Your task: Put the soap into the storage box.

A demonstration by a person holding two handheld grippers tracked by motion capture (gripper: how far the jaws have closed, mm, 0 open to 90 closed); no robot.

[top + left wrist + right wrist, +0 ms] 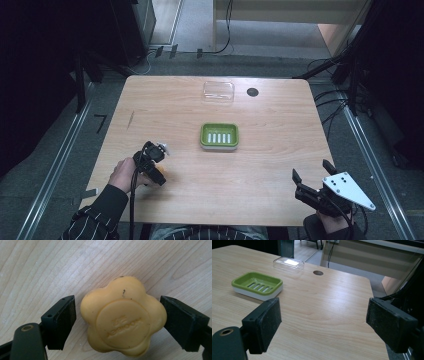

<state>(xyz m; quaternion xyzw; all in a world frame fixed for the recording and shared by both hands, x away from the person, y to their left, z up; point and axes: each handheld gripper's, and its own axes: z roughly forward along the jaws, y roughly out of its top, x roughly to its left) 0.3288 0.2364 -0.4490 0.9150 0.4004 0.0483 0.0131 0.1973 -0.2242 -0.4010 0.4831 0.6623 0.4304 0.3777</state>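
A yellow flower-shaped soap with an embossed round stamp lies on the wooden table. My left gripper is open and straddles it: the right jaw is at the soap's edge and the left jaw stands a small gap away. From above, the left gripper points down at the table's front left and covers the soap. A green slotted soap dish on a white base sits mid-table. At the front right, my right gripper hovers open with nothing between its fingers.
A clear plastic lid lies near the table's far edge, with a dark round hole just right of it. Cables and dark frames surround the table. Bare wood stretches between the dish and both grippers.
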